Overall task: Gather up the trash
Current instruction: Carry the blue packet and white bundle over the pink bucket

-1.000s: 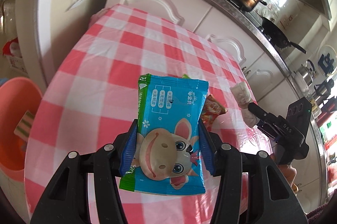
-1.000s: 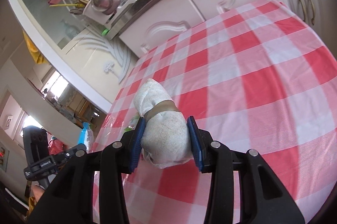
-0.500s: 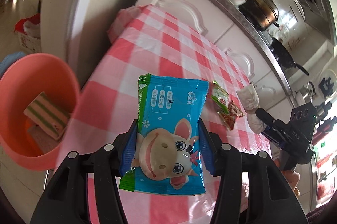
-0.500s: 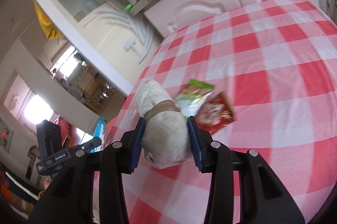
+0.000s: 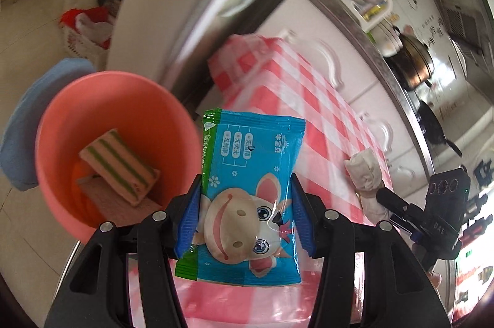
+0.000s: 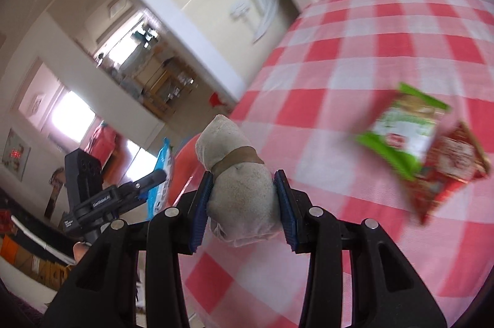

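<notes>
Both hand-held grippers swung binward, left (image 5: 245, 216) clamping glossy packet (image 5: 251, 189), right (image 6: 244, 206) squeezing taped wad (image 6: 237, 173).

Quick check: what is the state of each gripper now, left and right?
Left gripper: closed on the blue wet-wipe packet.
Right gripper: closed on the white wad bound with tape.

Blue packet (image 5: 247, 192): lower sides covered by the left tool's (image 5: 245, 216) pads; small print unreadable. Green and red wrappers (image 6: 423, 152), right of the right tool (image 6: 244, 201): motion-blurred, labels illegible. Pink bin (image 5: 105, 149), left of the left tool: near rim hidden behind its frame.
</notes>
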`<state>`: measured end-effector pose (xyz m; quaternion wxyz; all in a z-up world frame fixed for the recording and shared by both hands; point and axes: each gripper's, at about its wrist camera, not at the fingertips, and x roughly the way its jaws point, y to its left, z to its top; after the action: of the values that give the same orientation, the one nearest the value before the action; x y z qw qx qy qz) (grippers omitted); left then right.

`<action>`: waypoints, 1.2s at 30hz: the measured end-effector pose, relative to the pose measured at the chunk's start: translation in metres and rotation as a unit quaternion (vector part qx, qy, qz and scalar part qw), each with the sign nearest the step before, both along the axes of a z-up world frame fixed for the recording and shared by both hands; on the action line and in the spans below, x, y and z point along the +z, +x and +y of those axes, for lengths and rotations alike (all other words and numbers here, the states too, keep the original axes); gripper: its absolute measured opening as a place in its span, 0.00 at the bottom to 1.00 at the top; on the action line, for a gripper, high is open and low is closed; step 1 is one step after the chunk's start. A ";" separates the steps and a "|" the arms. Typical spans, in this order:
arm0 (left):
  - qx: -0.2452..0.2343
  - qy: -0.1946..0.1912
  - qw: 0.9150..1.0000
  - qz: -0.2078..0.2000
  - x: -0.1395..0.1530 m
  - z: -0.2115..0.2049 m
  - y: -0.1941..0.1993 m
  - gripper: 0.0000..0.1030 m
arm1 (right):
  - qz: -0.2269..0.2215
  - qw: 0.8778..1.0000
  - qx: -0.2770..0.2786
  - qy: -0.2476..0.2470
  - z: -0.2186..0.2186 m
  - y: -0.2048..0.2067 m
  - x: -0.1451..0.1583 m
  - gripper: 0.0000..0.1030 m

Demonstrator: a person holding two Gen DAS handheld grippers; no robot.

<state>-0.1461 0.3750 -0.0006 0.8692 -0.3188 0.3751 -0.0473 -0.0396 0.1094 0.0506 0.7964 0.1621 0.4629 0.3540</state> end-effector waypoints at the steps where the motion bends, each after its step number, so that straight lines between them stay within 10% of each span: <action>1: 0.007 -0.002 1.000 0.000 -0.001 0.007 -0.002 0.53 | 0.000 1.000 0.010 -0.002 0.009 0.001 0.001 0.41; 19: 0.110 0.015 0.993 0.028 -0.034 0.082 -0.016 0.53 | -0.007 0.990 0.138 -0.039 0.155 0.017 -0.002 0.42; 36: 0.122 0.033 0.991 0.053 -0.056 0.088 0.003 0.53 | 0.006 0.984 0.163 -0.069 0.197 0.024 -0.028 0.42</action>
<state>-0.1435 0.4635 -0.0565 0.8572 -0.3353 0.3806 0.0887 -0.0155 0.3065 0.0223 0.7347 0.0312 0.5111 0.4449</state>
